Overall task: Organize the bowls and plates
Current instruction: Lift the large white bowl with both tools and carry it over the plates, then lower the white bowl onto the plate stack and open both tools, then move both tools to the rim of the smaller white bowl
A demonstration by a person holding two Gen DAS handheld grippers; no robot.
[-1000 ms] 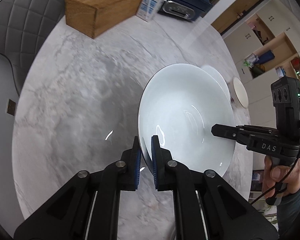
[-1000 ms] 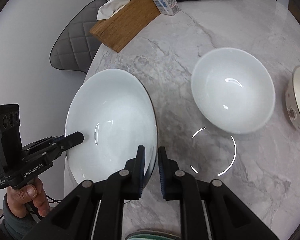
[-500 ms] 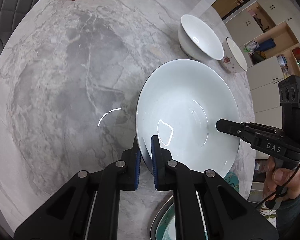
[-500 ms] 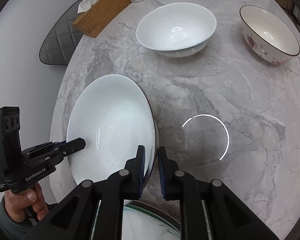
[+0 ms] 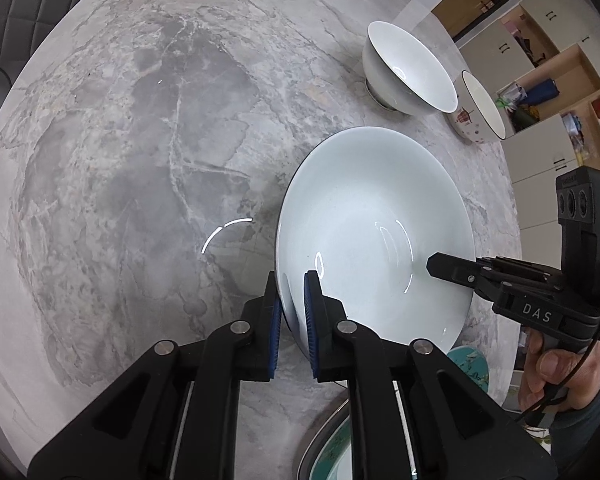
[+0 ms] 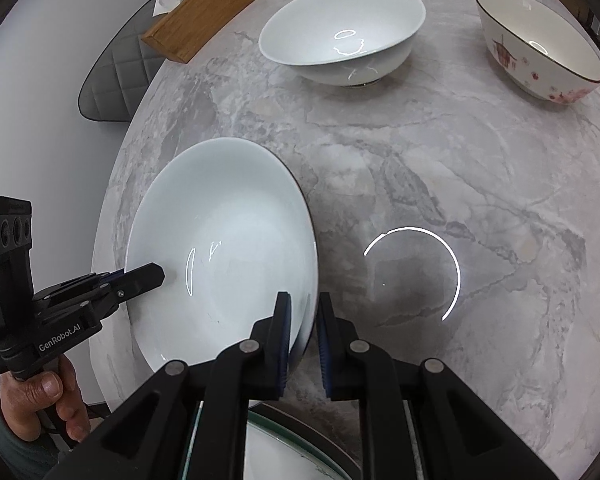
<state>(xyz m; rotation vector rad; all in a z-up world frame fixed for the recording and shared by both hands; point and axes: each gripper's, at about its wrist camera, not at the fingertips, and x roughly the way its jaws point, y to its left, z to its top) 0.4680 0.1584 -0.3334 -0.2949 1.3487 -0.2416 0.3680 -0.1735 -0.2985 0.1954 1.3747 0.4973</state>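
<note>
Over the marble table (image 5: 120, 160), near its edge, my left gripper (image 5: 294, 308) and right gripper (image 6: 303, 320) each clamp opposite rims of the white plate (image 5: 372, 232). Beyond it sit a white bowl (image 6: 340, 36) and patterned bowl (image 6: 540, 48).

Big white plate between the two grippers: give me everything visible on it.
The large white plate is a shallow, wide-rimmed dish, glossy like glazed ceramic, plain and empty, with a thin dark line along its edge. It is tilted over the marble table; whether its underside touches the table cannot be told. The left hand-held gripper pinches one side of the rim between blue pads, and the right hand-held gripper clamps the opposite side. A patterned plate peeks out below its near edge.
</note>
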